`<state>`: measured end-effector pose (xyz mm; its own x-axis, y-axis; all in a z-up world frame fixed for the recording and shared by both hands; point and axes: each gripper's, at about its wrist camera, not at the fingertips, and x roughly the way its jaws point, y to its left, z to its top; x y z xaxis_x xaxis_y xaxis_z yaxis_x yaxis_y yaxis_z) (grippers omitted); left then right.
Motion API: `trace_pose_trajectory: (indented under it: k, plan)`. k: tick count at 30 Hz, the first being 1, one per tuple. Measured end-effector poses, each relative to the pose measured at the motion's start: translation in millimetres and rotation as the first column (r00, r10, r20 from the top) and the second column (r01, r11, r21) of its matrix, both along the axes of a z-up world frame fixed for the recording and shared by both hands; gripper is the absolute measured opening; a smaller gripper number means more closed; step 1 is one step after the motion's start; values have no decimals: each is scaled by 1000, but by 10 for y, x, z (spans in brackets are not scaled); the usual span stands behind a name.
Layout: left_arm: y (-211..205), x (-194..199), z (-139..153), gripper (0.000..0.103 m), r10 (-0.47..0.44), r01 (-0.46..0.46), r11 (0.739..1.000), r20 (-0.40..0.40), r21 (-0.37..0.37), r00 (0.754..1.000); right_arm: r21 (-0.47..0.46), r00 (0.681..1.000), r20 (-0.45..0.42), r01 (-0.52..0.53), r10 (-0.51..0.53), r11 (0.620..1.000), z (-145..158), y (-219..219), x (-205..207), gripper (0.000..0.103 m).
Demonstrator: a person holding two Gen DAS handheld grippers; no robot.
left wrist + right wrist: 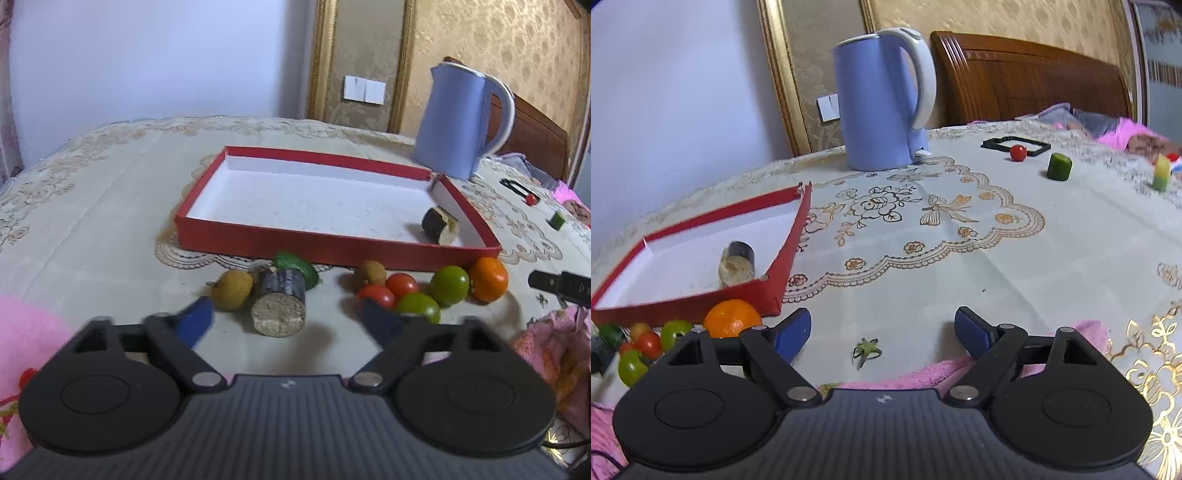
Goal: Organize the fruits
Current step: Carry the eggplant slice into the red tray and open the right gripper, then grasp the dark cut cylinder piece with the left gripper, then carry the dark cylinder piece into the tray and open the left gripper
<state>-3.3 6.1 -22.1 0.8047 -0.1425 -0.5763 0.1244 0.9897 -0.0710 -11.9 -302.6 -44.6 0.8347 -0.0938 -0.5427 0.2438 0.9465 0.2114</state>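
A dark-skinned cylindrical chunk (279, 307) lies on its side on the embroidered tablecloth (923, 258), its long axis running toward the left wrist camera and its pale cut face turned this way. It sits between the blue-padded fingers of the left gripper (291, 322), whose jaws stand apart, touching nothing. The gripper tilts down toward the table. Just left of the chunk rests a brown longan (232, 289); a green piece (295, 267) lies behind it.

To the right, red and green tomatoes (413, 295) and an orange (488, 278) cluster against the near wall of the red tray (295, 238). A second dark chunk (440, 225) lies on its side in the tray's near right corner, cut face toward the tray's front wall.

The right gripper (882, 334) angles down over bare cloth, jaws wide and empty, a green calyx (866, 350) between them. A blue kettle (882, 103) stands beyond the tray.
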Motion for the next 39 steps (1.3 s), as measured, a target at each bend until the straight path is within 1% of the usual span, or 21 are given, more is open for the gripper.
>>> trace_pose_trajectory:
  k: [2, 4, 6, 7, 8, 9, 11, 13, 15, 17, 19, 22, 28, 34, 39]
  plan:
    - [-27, 21, -29, 78, -4, 4, 1000, -7, 7, 1000, 5, 1000, 6, 0, 0, 1000, 0, -5, -6, 85]
    - [-52, 37, -57, 65, -15, 15, 1000, -20, 11, 1000, 4, 1000, 5, -4, 4, 1000, -1, -1, -3, 86]
    - [-71, 42, -76, 61, -21, 22, 1000, -26, 17, 999, 4, 1000, 7, -4, 4, 1000, -1, 3, -7, 86]
    - [-82, 36, -77, 55, -21, 21, 1000, -20, 23, 1000, 6, 1000, 7, -5, 4, 1000, -1, -2, -4, 86]
    - [-94, 21, -71, 53, -20, 20, 999, -9, 30, 1000, 5, 1000, 7, -5, 5, 1000, -2, 0, -3, 86]
    - [-108, 3, -59, 52, -21, 21, 999, 3, 38, 1000, 5, 1000, 6, -5, 5, 1000, -3, -4, -1, 86]
    - [-149, -14, -51, 52, -33, 32, 998, 19, 59, 999, 3, 1000, 5, -4, 4, 1000, -4, 0, 2, 86]
    - [-177, 19, -61, 52, -37, 36, 997, 14, 70, 999, -3, 1000, 1, -6, 6, 1000, -7, 5, 8, 87]
    - [-174, 60, -83, 51, -37, 36, 997, 2, 61, 999, -7, 1000, -1, -7, 7, 1000, -8, 11, 9, 87]
    - [-141, 96, -110, 42, -25, 26, 998, -12, 49, 1000, -6, 1000, 2, -7, 7, 1000, -9, 10, 5, 87]
    - [-95, 103, -110, 29, -17, 18, 999, -9, 36, 1000, -7, 1000, 0, -8, 8, 1000, -11, 11, 5, 87]
    - [-21, 112, -102, 29, -19, 19, 1000, -15, -2, 1000, -7, 1000, 0, -8, 8, 1000, -10, 10, 6, 87]
    - [-54, 62, -72, 29, -31, 32, 999, -6, 15, 999, -7, 1000, 0, -7, 7, 1000, -9, 12, 7, 88]
    - [-41, 44, 142, 29, -36, 35, 999, 53, 18, 998, -6, 1000, 0, -7, 7, 1000, -8, 16, 3, 88]
    - [-85, 299, 337, 29, -24, 21, 999, 94, 36, 995, -2, 1000, 4, -6, 6, 1000, -9, 19, -4, 88]
